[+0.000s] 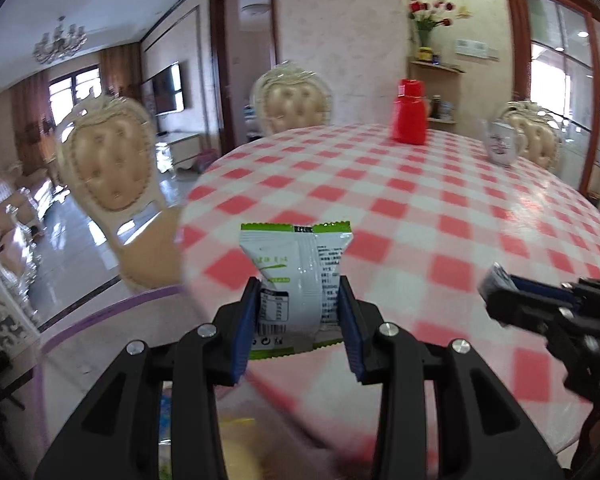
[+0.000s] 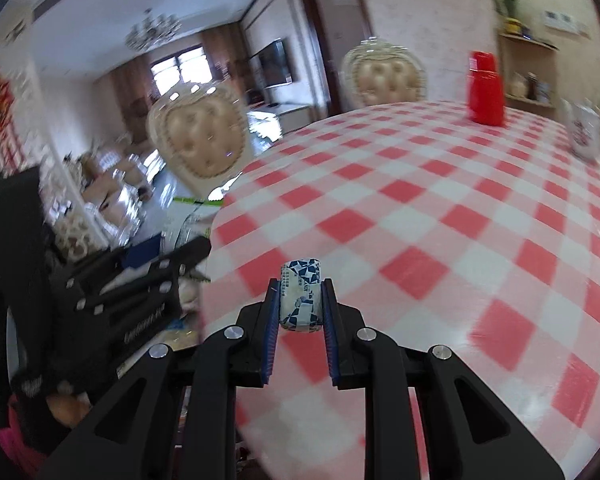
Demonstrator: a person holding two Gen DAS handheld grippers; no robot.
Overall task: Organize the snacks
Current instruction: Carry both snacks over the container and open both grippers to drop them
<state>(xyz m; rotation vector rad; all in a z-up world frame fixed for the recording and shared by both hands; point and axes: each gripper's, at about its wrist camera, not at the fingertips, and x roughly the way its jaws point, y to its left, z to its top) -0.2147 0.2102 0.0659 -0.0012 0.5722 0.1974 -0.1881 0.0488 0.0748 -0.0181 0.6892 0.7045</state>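
Observation:
My left gripper (image 1: 298, 292) is shut on a white snack packet with green edges (image 1: 296, 284) and holds it above the near left edge of the red-and-white checked table (image 1: 420, 216). My right gripper (image 2: 300, 296) is shut on a small candy in a white and blue wrapper (image 2: 301, 300), held above the table's near edge (image 2: 380, 240). The right gripper shows at the right of the left wrist view (image 1: 496, 284), and the left gripper with its packet shows at the left of the right wrist view (image 2: 188, 248).
A red lidded jug (image 1: 410, 114) and a white patterned teapot (image 1: 500, 144) stand at the far side of the table. Padded chairs (image 1: 112, 160) stand around it. A clear purple-rimmed container (image 1: 100, 312) lies below the left gripper.

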